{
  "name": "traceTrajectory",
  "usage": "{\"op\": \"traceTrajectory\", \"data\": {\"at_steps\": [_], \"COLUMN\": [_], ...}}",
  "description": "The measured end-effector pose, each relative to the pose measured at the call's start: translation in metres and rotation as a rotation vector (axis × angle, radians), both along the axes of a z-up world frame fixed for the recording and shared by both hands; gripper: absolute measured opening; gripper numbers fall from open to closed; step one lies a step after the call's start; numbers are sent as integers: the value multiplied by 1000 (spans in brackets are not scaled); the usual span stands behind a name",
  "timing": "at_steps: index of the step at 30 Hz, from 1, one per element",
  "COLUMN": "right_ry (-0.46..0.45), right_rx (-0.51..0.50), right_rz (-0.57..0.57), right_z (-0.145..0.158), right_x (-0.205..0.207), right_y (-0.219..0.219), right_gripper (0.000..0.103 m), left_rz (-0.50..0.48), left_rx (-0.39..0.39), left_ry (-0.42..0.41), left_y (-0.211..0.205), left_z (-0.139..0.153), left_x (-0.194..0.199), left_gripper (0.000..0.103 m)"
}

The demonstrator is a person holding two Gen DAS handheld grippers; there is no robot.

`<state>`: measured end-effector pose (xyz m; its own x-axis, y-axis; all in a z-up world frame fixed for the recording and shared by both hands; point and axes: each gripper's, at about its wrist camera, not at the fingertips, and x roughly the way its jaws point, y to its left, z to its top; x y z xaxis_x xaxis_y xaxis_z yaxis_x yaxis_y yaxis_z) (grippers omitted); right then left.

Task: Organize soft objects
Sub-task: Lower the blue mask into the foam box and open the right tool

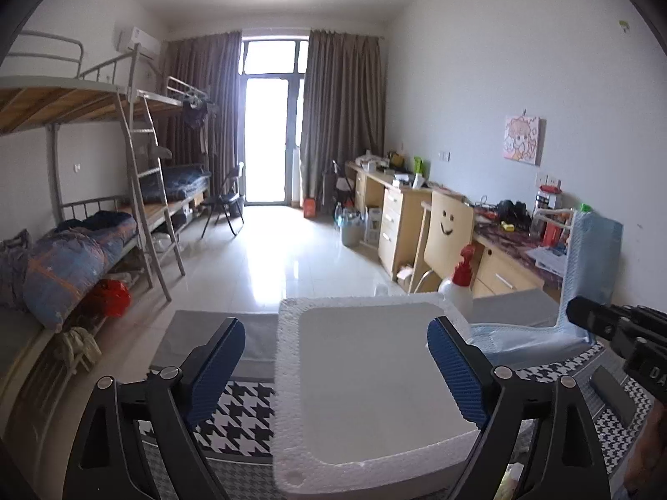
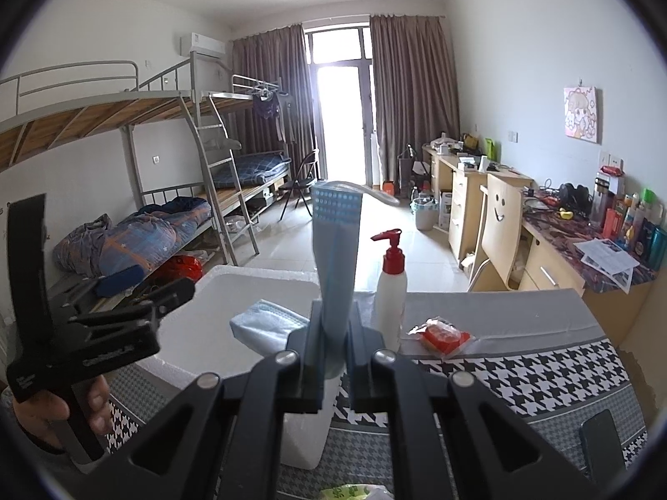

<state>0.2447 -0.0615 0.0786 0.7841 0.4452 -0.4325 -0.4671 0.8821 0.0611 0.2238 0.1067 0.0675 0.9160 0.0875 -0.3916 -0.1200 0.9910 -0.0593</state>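
We grip a blue face mask upright in the closed right jaws, just right of the white foam box, while our left jaws stand open and empty over it.

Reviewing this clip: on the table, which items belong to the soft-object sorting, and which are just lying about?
Part of the job:
blue face mask, held in the right gripper
second face mask
white foam box
left gripper, open

Lying about:
pump bottle
red packet
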Motion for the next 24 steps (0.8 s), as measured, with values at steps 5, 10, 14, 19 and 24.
{"op": "traceTrajectory", "data": {"at_steps": [5,10,14,19,24], "right_ry": [-4,1,19,19,20], "right_rx": [-6,-15,-17,-24,-38], "right_rz": [17,36,64,80,96], "right_z": [1,-1,-5,-6,-5], "right_x": [1,6,8,8,8], "right_y": [8,17,27,35,45], "right_gripper": [11,11,11,11,11], "left_rz": [35,47,49,61,83], "left_rx": [7,-6,5,5,15], "left_ry": [-31,-47,-42,-44,-48], "left_y": [5,11,14,21,28], "left_z": [5,5,4,3,2], "left_x": [-6,-13,-18,-25,-31], "left_gripper": [93,94,94,95,96]}}
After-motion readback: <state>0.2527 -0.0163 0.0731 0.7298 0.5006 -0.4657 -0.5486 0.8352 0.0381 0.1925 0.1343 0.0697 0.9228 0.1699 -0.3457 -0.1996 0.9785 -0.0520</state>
